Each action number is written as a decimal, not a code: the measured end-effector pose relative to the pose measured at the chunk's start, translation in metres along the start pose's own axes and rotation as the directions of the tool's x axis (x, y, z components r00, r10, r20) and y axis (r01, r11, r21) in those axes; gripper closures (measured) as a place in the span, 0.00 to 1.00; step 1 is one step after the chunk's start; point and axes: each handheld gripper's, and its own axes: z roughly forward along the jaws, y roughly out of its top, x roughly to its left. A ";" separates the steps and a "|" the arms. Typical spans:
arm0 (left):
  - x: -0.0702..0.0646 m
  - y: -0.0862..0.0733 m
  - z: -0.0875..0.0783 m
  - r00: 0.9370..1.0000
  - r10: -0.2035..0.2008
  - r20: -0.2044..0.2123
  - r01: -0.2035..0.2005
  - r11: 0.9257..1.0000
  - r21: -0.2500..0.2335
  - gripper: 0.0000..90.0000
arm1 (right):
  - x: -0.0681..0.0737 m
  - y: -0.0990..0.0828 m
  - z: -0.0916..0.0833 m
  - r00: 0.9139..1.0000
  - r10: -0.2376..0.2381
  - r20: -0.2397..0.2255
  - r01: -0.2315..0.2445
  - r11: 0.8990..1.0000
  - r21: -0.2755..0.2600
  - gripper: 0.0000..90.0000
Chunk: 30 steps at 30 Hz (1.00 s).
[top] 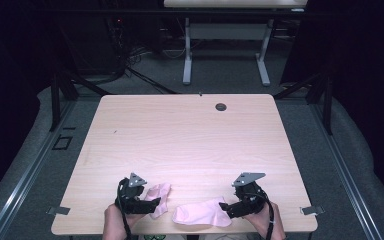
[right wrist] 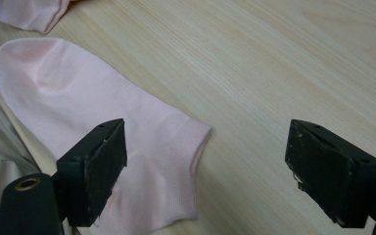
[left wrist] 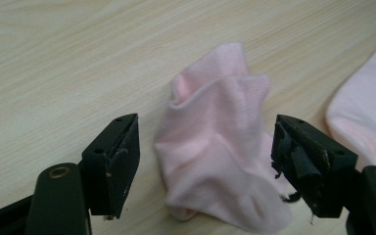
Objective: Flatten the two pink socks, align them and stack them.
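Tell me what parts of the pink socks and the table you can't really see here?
- Crumpled sock: its underside and inner folds are hidden by its own bunched cloth in the left gripper view.
- Flat sock: its lower end is cut off by the picture's edge and a jaw in the right gripper view.
- Dark round spot on the table: too small to identify in the high view.

crumpled sock [top: 158, 194] left of flat sock [top: 200, 212], both on table [top: 190, 135] near edge.

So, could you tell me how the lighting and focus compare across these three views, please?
High view: the table is evenly lit while the room around it falls to near black. Left gripper view: the crumpled pink sock is reasonably sharp, the near jaws slightly soft. Right gripper view: the flat pink sock is bright and a little washed out, with no hard shadows.
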 end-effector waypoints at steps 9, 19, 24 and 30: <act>0.002 -0.001 0.014 1.000 0.017 -0.011 -0.016 0.999 0.047 0.65 | 0.001 0.005 0.003 1.000 -0.007 -0.011 0.007 1.000 0.008 0.19; 0.001 0.002 0.015 1.000 0.026 0.000 -0.026 1.000 -0.006 0.92 | 0.004 0.015 0.008 0.999 0.000 -0.033 -0.001 1.000 -0.006 0.25; -0.006 0.019 0.007 0.999 0.006 0.051 -0.002 0.996 -0.085 0.93 | 0.010 0.027 0.007 0.999 -0.009 -0.043 0.008 1.000 -0.028 0.34; -0.019 0.044 0.006 0.996 0.029 0.085 -0.017 0.990 -0.143 0.93 | 0.018 0.046 0.015 0.995 -0.008 -0.100 -0.001 0.996 -0.090 0.45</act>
